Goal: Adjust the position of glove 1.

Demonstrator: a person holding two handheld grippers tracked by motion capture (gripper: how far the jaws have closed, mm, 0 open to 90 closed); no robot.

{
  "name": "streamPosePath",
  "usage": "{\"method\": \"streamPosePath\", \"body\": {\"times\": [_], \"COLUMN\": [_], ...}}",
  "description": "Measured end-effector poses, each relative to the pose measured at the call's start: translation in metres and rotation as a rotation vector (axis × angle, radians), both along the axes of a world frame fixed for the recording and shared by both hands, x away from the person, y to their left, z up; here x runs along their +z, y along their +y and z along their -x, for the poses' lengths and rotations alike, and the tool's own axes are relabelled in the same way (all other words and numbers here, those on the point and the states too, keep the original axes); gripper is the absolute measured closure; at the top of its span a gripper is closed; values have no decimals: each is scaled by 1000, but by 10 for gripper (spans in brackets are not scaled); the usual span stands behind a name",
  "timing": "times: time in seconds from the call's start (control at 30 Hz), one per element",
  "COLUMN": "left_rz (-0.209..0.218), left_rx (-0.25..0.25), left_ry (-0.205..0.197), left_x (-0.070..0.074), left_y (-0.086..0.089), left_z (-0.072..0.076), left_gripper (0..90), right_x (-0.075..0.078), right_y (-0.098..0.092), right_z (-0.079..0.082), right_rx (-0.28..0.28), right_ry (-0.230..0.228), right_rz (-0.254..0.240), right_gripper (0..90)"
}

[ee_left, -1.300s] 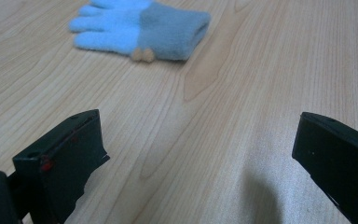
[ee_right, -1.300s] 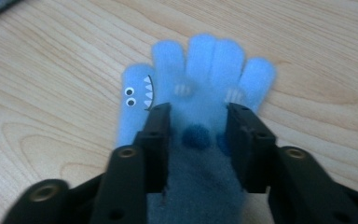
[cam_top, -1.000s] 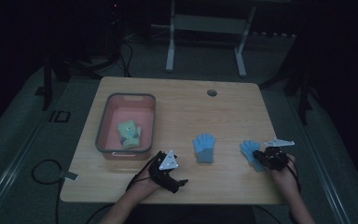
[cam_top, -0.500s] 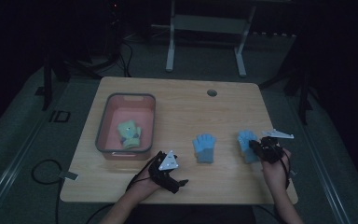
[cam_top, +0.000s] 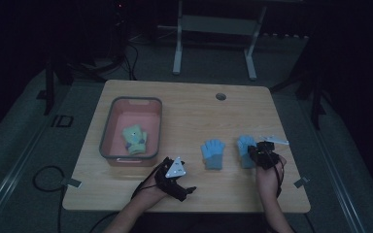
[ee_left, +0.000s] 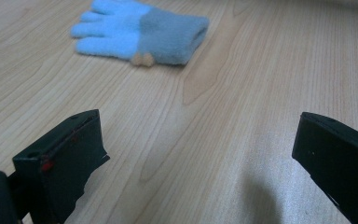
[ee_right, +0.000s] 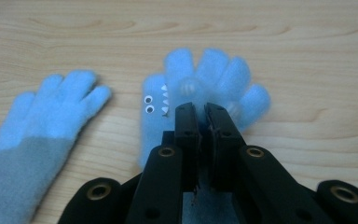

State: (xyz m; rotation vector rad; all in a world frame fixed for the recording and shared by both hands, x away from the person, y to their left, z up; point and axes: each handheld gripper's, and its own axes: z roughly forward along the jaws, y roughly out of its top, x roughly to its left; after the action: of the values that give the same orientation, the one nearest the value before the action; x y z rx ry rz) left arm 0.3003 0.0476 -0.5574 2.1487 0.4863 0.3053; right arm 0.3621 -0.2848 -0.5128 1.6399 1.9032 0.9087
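Observation:
Two light blue gloves lie on the wooden table [cam_top: 184, 111]. The one with a grey cuff [cam_top: 212, 154] [ee_left: 140, 28] [ee_right: 42, 126] lies flat near the middle. The other, with small toy eyes and teeth [cam_top: 244, 145] [ee_right: 205, 74], is just to its right. My right gripper [cam_top: 252, 151] [ee_right: 201, 109] is shut on the cuff end of that glove, whose fingers point away from me. Near the front edge, left of the grey-cuffed glove, my left gripper [cam_top: 183, 178] [ee_left: 196, 140] rests open with bare table between its jaws.
A pink bin [cam_top: 106, 133] stands at the table's left with a green glove [cam_top: 135, 140] inside. A round cable hole [cam_top: 220, 96] sits at the back. A metal frame [cam_top: 213, 29] stands on the floor beyond the table.
My right gripper has moved left and slightly away from me, taking the glove with eyes closer to the grey-cuffed glove. The left gripper has stayed put.

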Motion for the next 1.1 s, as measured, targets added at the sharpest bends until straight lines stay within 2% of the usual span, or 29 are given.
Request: {"method": "streamPosePath", "body": {"times": [0.13,0.2,0.3,0.5,0.63,0.73,0.83,0.97,1.1], "left_rz": [-1,-3,-3,-6,-5,-4,-8,-7,-9], "left_rx": [-1,-1,-2,-8,-9,-8,-11,-12,-10], "left_ry": [-1,-3,-4,-3,-5,-4,-3,-2,-3], "left_x": [0,0,0,0,1,1,1,1,0], "left_y": [0,0,0,0,1,1,1,1,1], "left_z": [0,0,1,1,1,1,1,1,0], "left_gripper": [17,18,18,18,18,18,18,17,18], "right_x": [-7,-9,-15,-25,-35,-31,-24,-13,-2], "right_y": [12,22,28,22,20,17,13,4,-4], "right_z": [-2,-3,-4,-5,-7,-7,-7,-9,-12], "right_rx": [-2,4,-5,-59,-54,-49,-26,1,49], "right_ry": [10,3,1,16,32,29,21,16,3], "right_rz": [-24,0,-7,-18,-14,-32,-29,-30,-21], "right_gripper": [843,842,842,832,787,726,695,688,668]}}
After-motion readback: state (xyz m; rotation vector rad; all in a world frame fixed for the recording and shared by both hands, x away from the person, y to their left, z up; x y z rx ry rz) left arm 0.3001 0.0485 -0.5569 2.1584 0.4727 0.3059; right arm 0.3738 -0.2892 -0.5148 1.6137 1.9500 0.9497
